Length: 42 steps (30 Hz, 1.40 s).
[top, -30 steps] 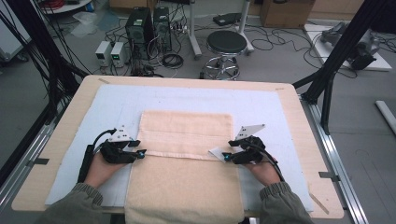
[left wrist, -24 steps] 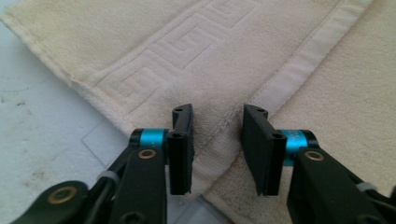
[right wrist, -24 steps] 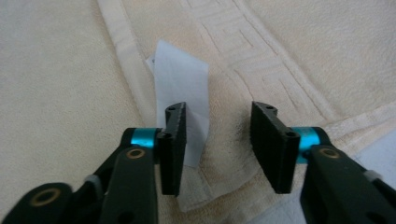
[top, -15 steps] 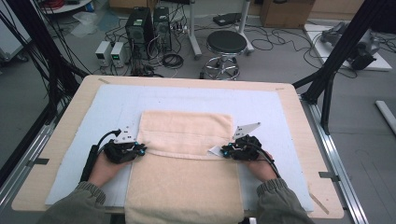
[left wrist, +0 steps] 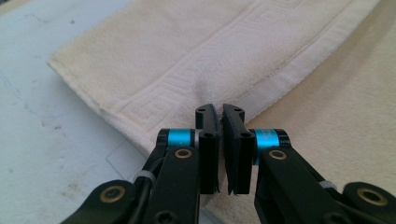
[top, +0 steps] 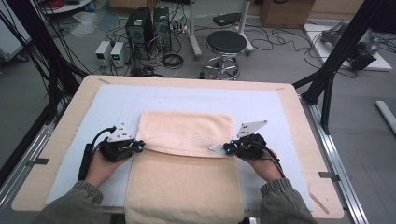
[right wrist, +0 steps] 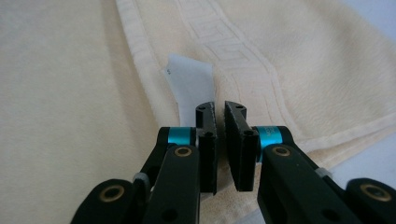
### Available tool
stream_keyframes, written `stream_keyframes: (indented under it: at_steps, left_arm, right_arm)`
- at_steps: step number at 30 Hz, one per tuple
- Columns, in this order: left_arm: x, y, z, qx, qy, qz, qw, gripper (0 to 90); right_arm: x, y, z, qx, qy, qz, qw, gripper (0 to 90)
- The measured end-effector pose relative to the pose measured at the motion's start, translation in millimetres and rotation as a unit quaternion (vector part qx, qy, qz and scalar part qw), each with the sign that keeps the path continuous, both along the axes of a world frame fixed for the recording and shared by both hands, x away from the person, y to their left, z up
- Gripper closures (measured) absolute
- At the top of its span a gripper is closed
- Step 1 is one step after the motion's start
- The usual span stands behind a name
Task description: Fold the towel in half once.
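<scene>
A cream towel [top: 187, 130] lies on the table with its far part folded back toward me, and its near end hangs over the front edge. My left gripper [top: 137, 145] is at the left corner of the folded flap. Its jaws are pinched on the patterned hem [left wrist: 187, 100], which puckers at the left gripper [left wrist: 220, 112] tips. My right gripper [top: 226, 148] is at the flap's right corner. The right gripper [right wrist: 219, 109] is closed on the hem beside a white label [right wrist: 191, 81]. Each hand rests on the table behind its gripper.
A pale blue mat [top: 187, 98] covers the wooden table [top: 299, 121] under the towel. On the floor beyond the far edge are a black stool [top: 226, 44], computer boxes [top: 147, 21] and cables. Black frame posts [top: 338, 56] stand at the right.
Both grippers have hardly moved. The flap's near edge, straight a second ago, now bows toward me in the middle between the two held corners.
</scene>
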<state>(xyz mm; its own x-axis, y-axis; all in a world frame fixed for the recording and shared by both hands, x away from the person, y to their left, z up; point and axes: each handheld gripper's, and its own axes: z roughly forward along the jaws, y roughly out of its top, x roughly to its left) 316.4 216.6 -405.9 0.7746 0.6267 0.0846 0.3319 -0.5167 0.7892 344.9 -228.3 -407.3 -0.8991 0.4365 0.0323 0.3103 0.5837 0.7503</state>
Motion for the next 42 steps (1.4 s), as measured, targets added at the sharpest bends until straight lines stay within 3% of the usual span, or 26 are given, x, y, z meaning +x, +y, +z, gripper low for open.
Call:
stream_keyframes:
  at_steps: [6, 12, 17, 20, 22, 25, 30, 33, 42]
  left_arm:
    - [-34.9, 2.6, 12.4, -0.004, -0.012, -0.032, 0.9994, 84.7]
    - [-89.4, 8.3, 13.6, -0.002, -0.006, -0.065, 0.9979, 84.7]
    - [-129.6, 6.5, 15.1, 0.004, 0.015, -0.099, 0.995, 84.1]
    - [-139.7, 3.7, 13.8, 0.014, 0.018, -0.112, 0.9934, 72.7]
    - [-135.8, 4.1, 13.7, 0.013, 0.012, -0.103, 0.9945, 66.8]
    - [-117.9, 6.6, 12.1, 0.006, 0.012, -0.081, 0.9966, 60.8]
    - [-81.0, 6.7, 12.3, -0.014, 0.002, -0.04, 0.9991, 53.9]
    - [-56.1, 6.0, 12.5, -0.012, -0.011, -0.021, 0.9997, 50.4]
    - [9.2, 9.0, 4.1, -0.016, -0.004, 0.049, 0.9987, 43.3]
  right_arm:
    - [-25.0, -4.1, 20.6, 0.004, -0.013, 0.015, 0.9998, 83.7]
    - [-71.4, -9.1, 26.1, 0.018, -0.015, 0.042, 0.9988, 83.7]
    - [-112.9, -9.9, 24.2, 0.016, -0.002, 0.076, 0.997, 83.2]
    - [-120.1, -13.7, 20.5, 0.022, 0.01, 0.082, 0.9964, 72.1]
    - [-117.3, -16.9, 18.6, 0.033, 0.018, 0.073, 0.9966, 66.3]
    - [-107.2, -17.6, 17.7, 0.041, 0.017, 0.056, 0.9975, 60.7]
    - [-74.7, -12.9, 16.8, 0.033, 0.002, 0.017, 0.9993, 52.6]
    - [-49.9, -11.2, 16.9, 0.034, 0.001, -0.003, 0.9994, 48.3]
    - [13.0, -3.5, 15.8, 0.022, -0.007, -0.039, 0.999, 40.6]
